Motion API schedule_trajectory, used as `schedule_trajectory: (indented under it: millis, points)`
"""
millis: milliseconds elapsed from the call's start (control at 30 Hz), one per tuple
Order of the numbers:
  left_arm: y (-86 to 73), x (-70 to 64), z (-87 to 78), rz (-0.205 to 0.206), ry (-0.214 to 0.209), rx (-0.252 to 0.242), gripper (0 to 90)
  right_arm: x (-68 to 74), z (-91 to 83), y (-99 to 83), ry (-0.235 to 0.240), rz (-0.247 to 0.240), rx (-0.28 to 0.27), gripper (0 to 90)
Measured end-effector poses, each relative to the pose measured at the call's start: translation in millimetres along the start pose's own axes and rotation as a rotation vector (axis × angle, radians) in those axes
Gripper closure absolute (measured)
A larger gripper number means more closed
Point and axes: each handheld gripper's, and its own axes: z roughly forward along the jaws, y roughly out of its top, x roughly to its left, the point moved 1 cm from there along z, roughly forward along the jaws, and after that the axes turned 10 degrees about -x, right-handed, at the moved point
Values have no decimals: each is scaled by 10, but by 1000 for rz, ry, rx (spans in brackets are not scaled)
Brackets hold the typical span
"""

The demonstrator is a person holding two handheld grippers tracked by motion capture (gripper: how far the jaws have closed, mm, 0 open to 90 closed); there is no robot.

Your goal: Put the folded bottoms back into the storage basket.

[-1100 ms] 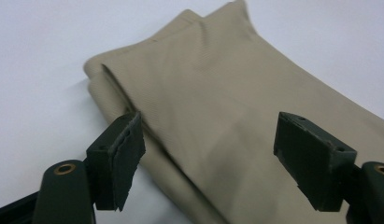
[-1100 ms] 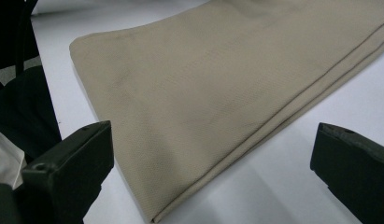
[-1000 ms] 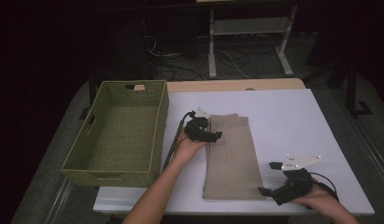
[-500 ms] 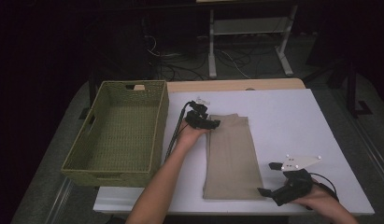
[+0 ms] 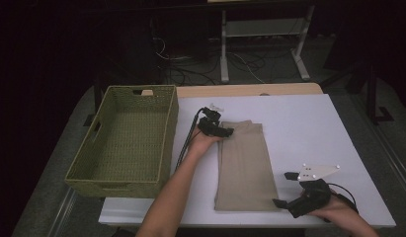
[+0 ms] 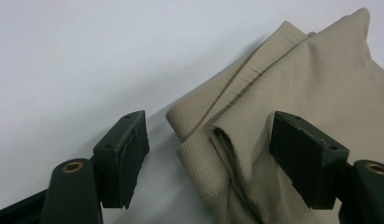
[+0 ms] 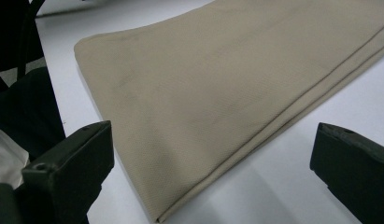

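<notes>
High view: both claws, left claw and right claw, released beside unlabelled beige cloth.

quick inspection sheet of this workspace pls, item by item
surface: white table, mostly bare
job's things: folded tan cloth lying flat, long side running away from the person
clutter: green wicker basket on the table's left, nothing seen inside
grippers: left tool open at the cloth's far left corner, jaws astride it; right tool open by the near right corner, not touching
cables: black cable trailing from the left tool between basket and cloth
surroundings: dark floor, white frame and loose wires behind
</notes>
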Motion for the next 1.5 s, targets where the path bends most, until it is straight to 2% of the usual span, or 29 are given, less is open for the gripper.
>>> schedule_trajectory:
  millis: [100, 267, 400, 433, 500, 533, 600, 733, 867, 933, 1067, 1267, 1500]
  points:
    - [-5, -22, -2, 22, -16, -2, 355, 1, 3, 0, 1, 0, 0, 0]
    - [-27, -50, -7, 43, -63, -22, 537, 7, 6, 1, 2, -1, 0, 0]
    - [-29, -27, -24, 20, -87, -30, 645, 11, 16, 0, 4, 0, 1, 0]
    - [-27, -26, -30, 19, -99, -29, 702, 12, 17, 0, 3, -1, 1, 0]
    - [-23, -40, -31, 36, -101, -29, 735, 25, 8, -1, 1, 2, 3, 0]
    - [-23, -43, -32, 45, -103, -27, 743, 34, 0, -2, -5, 0, 0, 0]
    - [-24, -38, -32, 38, -105, -28, 748, 69, -32, -7, -8, 8, -8, 0]
    - [-26, -38, -31, 31, -105, -29, 749, 117, -71, -62, -4, 11, 3, 91]
    - [-28, -38, -32, 28, -105, -31, 751, 152, -67, -117, 7, 36, 19, 170]
    - [-36, -34, -34, 36, -108, -37, 752, 168, -49, -146, 12, 24, 50, 205]
    - [-37, -23, -33, 23, -110, -38, 752, 182, -14, -171, 20, 3, 96, 288]
    - [-38, -19, -33, 19, -113, -39, 752, 182, 12, -191, 19, -28, 118, 398]
    - [-37, -21, -34, 19, -110, -37, 752, 204, 59, -197, 27, -61, 129, 487]
